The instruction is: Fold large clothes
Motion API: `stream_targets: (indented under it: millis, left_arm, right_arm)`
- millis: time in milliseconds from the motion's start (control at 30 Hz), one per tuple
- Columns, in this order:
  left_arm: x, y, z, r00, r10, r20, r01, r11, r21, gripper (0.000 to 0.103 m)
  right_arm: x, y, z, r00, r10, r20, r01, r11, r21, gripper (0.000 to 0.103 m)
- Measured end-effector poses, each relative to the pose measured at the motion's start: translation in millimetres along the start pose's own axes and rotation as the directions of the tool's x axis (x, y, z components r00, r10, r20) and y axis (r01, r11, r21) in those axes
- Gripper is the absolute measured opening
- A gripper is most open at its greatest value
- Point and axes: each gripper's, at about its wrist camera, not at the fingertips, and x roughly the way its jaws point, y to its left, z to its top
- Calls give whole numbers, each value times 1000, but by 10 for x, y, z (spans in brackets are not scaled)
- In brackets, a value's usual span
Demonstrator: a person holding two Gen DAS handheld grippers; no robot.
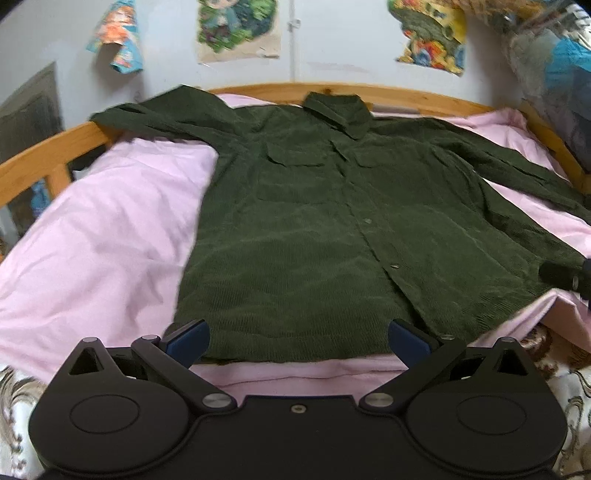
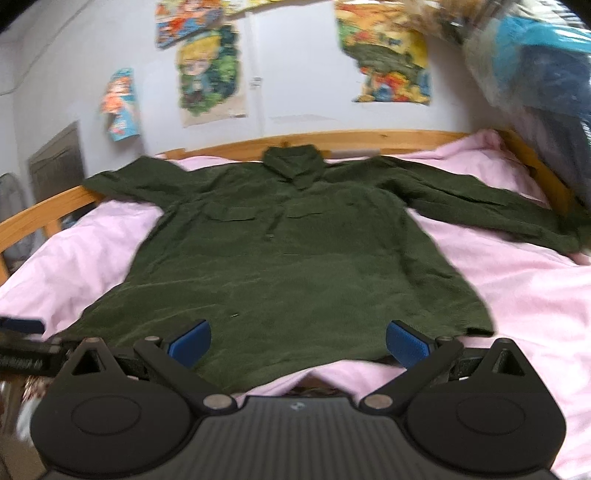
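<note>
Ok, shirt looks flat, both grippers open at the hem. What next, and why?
Probably reach the left hand-held gripper to the left sleeve: the shirt lies spread face-up, that sleeve drapes over the bed rail, and the right hand-held gripper is open too.

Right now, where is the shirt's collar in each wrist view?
Left wrist: collar sits top centre, slightly right, against the wooden rail.
Right wrist: collar sits centre, above the middle, just under the same rail.
Shared landmark: the green cartoon poster on the wall, up and left of the collar in both views.
</note>
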Motion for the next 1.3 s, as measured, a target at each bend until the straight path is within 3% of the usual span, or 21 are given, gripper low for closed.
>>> stream_targets:
  millis: [167,367,500,567,667,767,933,1067,1233,1300]
  left_arm:
    - [196,-71,438,994,-74,-79,80,994,69,102]
    - [391,-293,1202,991,-100,-90,111,987,121,102]
    - [566,-550,1587,990,-78,-118,97,983,159,103]
    - [658,-637,1685,988,-107,-115,123,983,139,103]
    - [862,-815,1664,984,-155,-86,164,980,110,103]
    - [1115,-971,1541,976,-191,-104,203,973,111,102]
    - [1395,-1134,1195,968,-237,-85,247,958,142,102]
    - [1553,-1198,1069,962,-245,-117,264,945,190,102]
    - [1573,-1145,1067,962,-248,-116,269,935,232,102]
    - [1570,-1115,1078,964,-238,-117,260,937,235,102]
  right_arm:
    - [-43,-348,370,988,-152,25,150,987,56,103]
    - [-216,-1129,722,963,-251,97,228,952,202,103]
    - [-95,-1720,791,938,-344,53,309,894,324,103]
    - [17,-1915,799,932,-362,15,333,872,359,103]
    - [178,-2092,768,907,-422,11,390,848,360,103]
    - [436,-2277,748,878,-478,-26,454,815,361,100]
    - [819,-2659,762,851,-516,-103,495,719,489,85]
    - [1015,-2885,792,787,-606,-115,561,626,542,84]
    - [1135,-3148,720,723,-685,-93,581,529,618,81]
    - [1160,-3193,662,719,-691,-72,568,525,634,65]
